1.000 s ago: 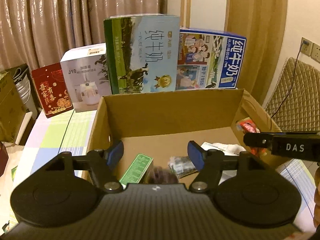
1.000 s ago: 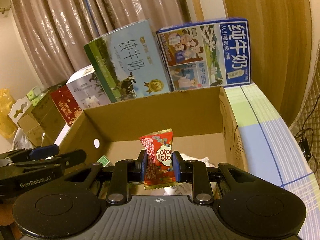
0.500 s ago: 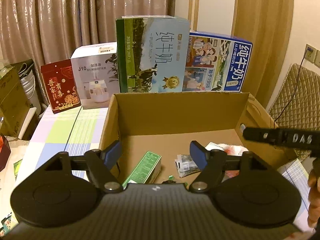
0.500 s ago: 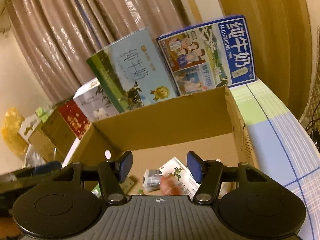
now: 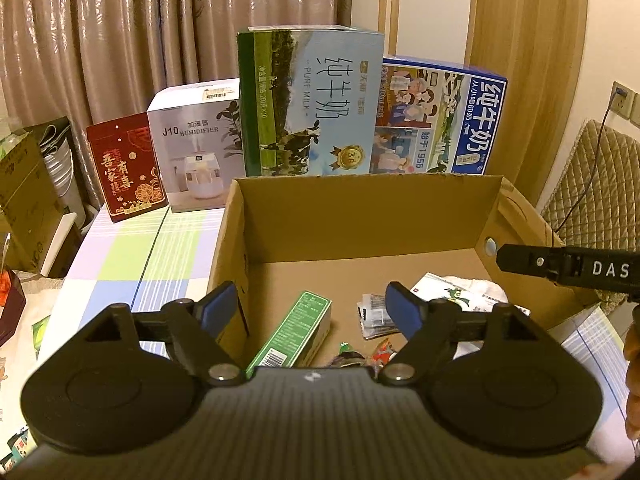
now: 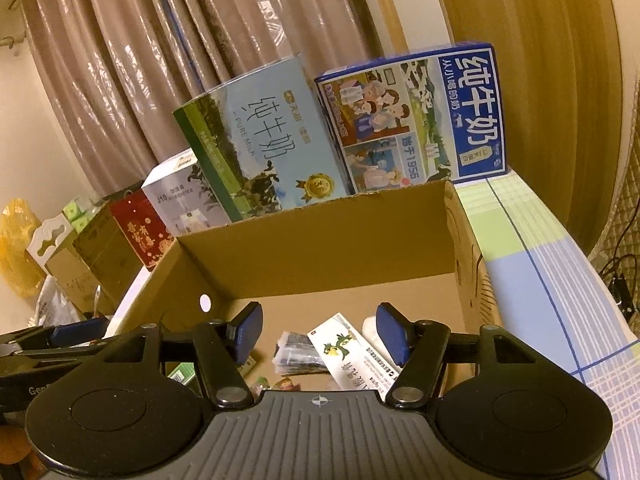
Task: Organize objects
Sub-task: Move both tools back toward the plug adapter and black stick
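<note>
An open cardboard box (image 5: 360, 216) stands on the checked tablecloth. On its floor lie a green carton (image 5: 296, 328), a dark packet (image 5: 374, 314), a white leaflet with a green dragon (image 6: 348, 356) and a red snack packet (image 5: 382, 350) near the front wall. My left gripper (image 5: 310, 308) hovers over the box's left front; its jaws are opening and nothing is between them. Over the right front my right gripper (image 6: 320, 334) is also opening, with nothing between its blue pads (image 6: 392, 334). One finger of the right gripper (image 5: 568, 268) shows at the right edge of the left wrist view.
Behind the box stand a tall green-and-blue milk carton (image 5: 312, 104) and a blue milk carton (image 5: 440, 120). A humidifier box (image 5: 196, 148) and a red gift box (image 5: 128, 168) stand to the left. A quilted chair (image 5: 592, 184) is at the right, curtains behind.
My right gripper opened and let go of the red snack packet, which fell into the box. The left gripper's jaws spread a little wider.
</note>
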`<action>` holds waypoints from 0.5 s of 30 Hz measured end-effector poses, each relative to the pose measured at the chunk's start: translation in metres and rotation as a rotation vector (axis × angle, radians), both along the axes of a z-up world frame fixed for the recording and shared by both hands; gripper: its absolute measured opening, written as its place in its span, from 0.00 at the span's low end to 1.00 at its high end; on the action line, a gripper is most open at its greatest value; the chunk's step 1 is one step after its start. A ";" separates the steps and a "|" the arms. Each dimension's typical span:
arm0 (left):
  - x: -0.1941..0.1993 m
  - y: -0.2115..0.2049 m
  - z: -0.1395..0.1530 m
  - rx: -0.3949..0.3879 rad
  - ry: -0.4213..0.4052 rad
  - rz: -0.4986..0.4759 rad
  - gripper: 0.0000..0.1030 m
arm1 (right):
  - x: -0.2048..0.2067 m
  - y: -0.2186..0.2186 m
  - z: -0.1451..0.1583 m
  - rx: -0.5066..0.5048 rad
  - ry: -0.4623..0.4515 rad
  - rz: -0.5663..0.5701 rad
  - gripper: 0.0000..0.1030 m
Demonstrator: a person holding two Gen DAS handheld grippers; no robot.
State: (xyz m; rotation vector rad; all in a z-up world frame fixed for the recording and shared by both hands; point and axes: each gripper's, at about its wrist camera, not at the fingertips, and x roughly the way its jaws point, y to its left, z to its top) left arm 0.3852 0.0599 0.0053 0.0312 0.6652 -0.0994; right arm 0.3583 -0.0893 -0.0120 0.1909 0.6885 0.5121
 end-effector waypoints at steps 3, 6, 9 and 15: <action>-0.003 -0.003 0.000 0.009 0.000 -0.008 0.76 | -0.004 0.000 0.001 -0.014 -0.016 0.002 0.59; -0.010 -0.003 0.002 0.010 -0.001 -0.010 0.76 | -0.008 -0.003 0.002 -0.028 -0.025 -0.002 0.61; -0.019 -0.004 0.003 0.013 -0.006 -0.008 0.79 | -0.014 -0.007 0.003 -0.034 -0.026 -0.009 0.65; -0.048 -0.003 0.005 0.013 -0.013 -0.003 0.83 | -0.036 -0.017 0.007 -0.053 -0.031 -0.008 0.75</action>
